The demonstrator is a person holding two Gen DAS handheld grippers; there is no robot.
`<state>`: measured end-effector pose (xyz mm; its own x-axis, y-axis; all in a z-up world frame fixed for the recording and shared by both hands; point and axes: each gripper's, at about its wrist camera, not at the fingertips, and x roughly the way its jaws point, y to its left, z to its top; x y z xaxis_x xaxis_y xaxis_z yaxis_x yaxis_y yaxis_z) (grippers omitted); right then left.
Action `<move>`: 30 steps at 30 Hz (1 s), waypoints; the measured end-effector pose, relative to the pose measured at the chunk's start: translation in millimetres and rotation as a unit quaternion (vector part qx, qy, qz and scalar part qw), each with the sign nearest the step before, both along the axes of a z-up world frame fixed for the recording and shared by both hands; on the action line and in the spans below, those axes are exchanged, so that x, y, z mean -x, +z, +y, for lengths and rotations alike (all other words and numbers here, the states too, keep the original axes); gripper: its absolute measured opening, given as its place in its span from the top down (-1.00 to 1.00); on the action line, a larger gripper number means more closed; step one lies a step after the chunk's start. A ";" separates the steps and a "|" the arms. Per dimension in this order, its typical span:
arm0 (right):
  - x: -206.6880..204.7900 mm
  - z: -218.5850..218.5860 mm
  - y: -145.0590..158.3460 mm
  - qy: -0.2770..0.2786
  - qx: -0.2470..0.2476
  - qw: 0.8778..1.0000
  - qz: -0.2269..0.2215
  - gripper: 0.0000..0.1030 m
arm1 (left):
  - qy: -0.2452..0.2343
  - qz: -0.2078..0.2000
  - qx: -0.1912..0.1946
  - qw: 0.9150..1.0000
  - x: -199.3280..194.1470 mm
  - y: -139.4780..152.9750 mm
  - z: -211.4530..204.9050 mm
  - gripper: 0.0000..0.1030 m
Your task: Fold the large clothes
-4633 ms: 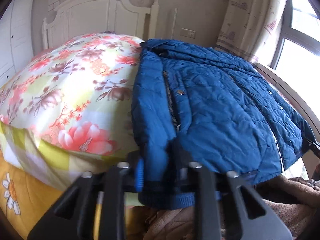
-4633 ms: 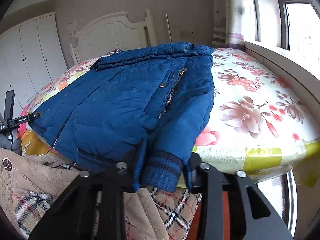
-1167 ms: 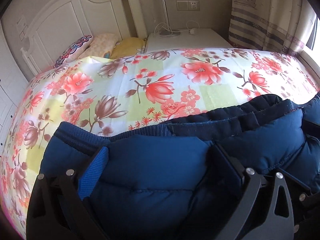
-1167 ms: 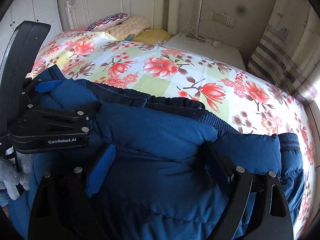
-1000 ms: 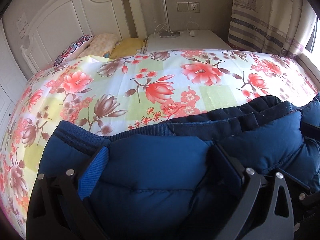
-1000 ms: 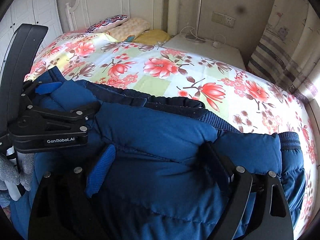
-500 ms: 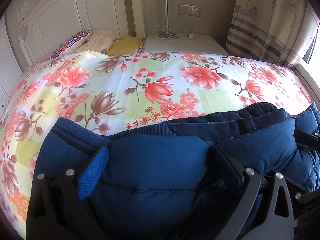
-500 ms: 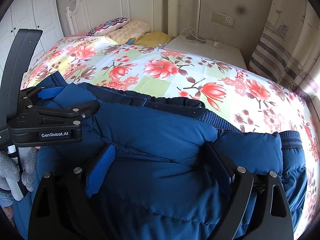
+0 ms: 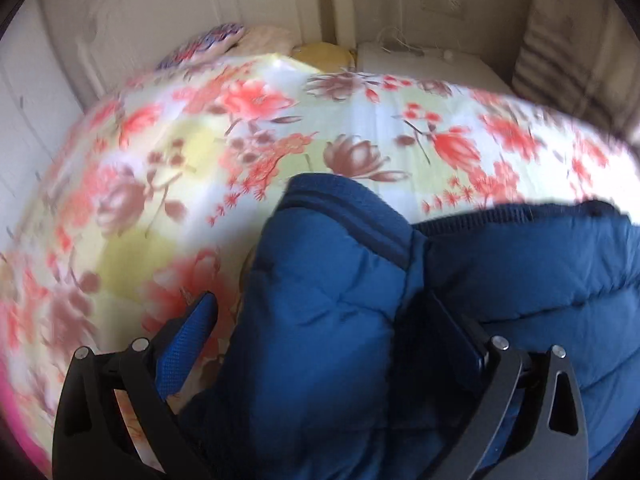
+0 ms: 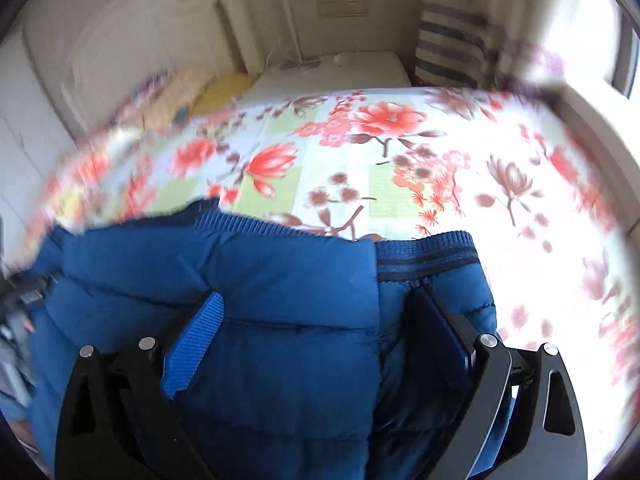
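The left gripper (image 9: 320, 344) is spread wide, and a thick fold of the blue jacket (image 9: 500, 280) lies between its jaws; whether the pads press on the padding cannot be told with certainty, but the left pad stands free over the bedspread (image 9: 180, 160). The right gripper (image 10: 320, 328) is also spread wide, with the jacket (image 10: 280, 300) between the jaws and nothing seen to be pinched.

Compared with half a second ago, both views have been swung sideways and are blurred. In the left view the ribbed cuff (image 9: 344, 220) is now seen in the middle, where before the whole folded edge was filling the width. In the right view the other gripper, seen at the left edge a moment ago, is no longer clearly shown, and the ribbed hem (image 10: 424, 252) is now nearer to the centre. It is judged that the fold of the hem up toward the collar was laid down and the grippers are being drawn apart, probably toward the sides of the jacket for the next fold.

The jacket is lying on the bedspread, near the front edge of the bed. Behind it the pillows (image 9: 320, 54) and the headboard (image 9: 160, 20) are found, then the nightstand (image 10: 340, 68) and the curtain (image 10: 452, 40). Nothing is standing in the way on the bed; only the bulk of the padding may be resisting a flat fold.
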<state>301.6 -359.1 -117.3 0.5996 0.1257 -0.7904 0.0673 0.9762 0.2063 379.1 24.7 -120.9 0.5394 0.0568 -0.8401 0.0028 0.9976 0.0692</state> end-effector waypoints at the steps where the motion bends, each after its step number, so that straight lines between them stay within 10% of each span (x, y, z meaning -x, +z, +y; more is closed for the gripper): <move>1: 0.1 3.6 1.7 0.004 0.012 1.000 0.000 -0.73 | 0.012 -0.004 0.004 1.000 -0.7 1.5 3.7 -0.96; 6: 26.7 25.6 37.0 0.006 0.055 0.998 -0.030 -0.73 | 0.026 -0.072 -0.063 0.995 24.6 29.6 -9.7 -0.88; 11: 78.6 98.8 66.3 0.128 0.075 0.986 -0.082 -0.78 | -0.058 -0.145 0.001 0.988 86.6 76.8 -56.6 -0.95; 17: 90.5 141.1 15.1 0.162 0.122 0.978 -0.047 -0.86 | -0.116 -0.074 -0.065 0.988 84.0 3.6 -116.4 -0.96; 26: 137.6 104.7 46.4 0.117 0.116 0.982 -0.091 -0.86 | -0.074 -0.115 -0.038 0.990 139.3 31.8 -67.5 -0.95; 30: 147.9 70.3 13.5 0.091 0.083 0.990 -0.072 -0.91 | -0.058 -0.097 -0.046 0.993 152.0 9.1 -39.7 -0.96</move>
